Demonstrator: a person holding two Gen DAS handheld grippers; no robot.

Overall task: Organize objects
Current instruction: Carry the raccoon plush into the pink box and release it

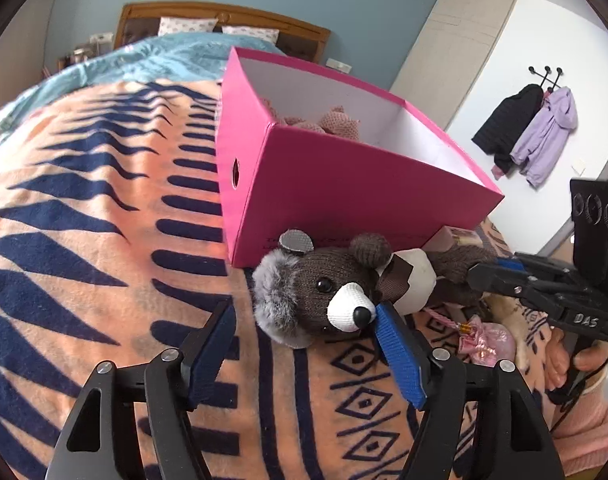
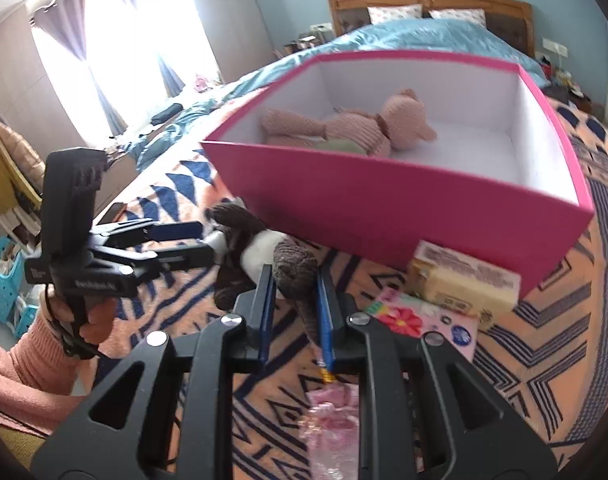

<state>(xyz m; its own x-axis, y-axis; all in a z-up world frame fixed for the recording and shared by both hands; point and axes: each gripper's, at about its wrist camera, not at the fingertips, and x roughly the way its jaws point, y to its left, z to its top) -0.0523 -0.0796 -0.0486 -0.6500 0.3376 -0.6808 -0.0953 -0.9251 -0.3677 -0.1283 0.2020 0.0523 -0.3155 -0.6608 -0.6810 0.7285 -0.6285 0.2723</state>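
A brown knitted teddy bear (image 1: 328, 284) lies on the patterned blanket against the front of a pink box (image 1: 344, 184). My left gripper (image 1: 304, 320) is open, its fingers on either side of the bear's head. My right gripper (image 2: 294, 280) is shut on the bear's leg (image 2: 296, 268); it also shows in the left wrist view (image 1: 480, 272) at the bear's lower body. The pink box (image 2: 384, 208) holds a pink plush bear (image 2: 368, 126). My left gripper (image 2: 192, 244) shows in the right wrist view at the bear's head end.
A yellowish small carton (image 2: 464, 280) and a flowered pink card (image 2: 408, 316) lie by the box's front. A pink satin pouch (image 1: 486, 338) lies under the right gripper. The bed's blue quilt (image 1: 152, 56) lies beyond. Coats (image 1: 544, 132) hang on the wall.
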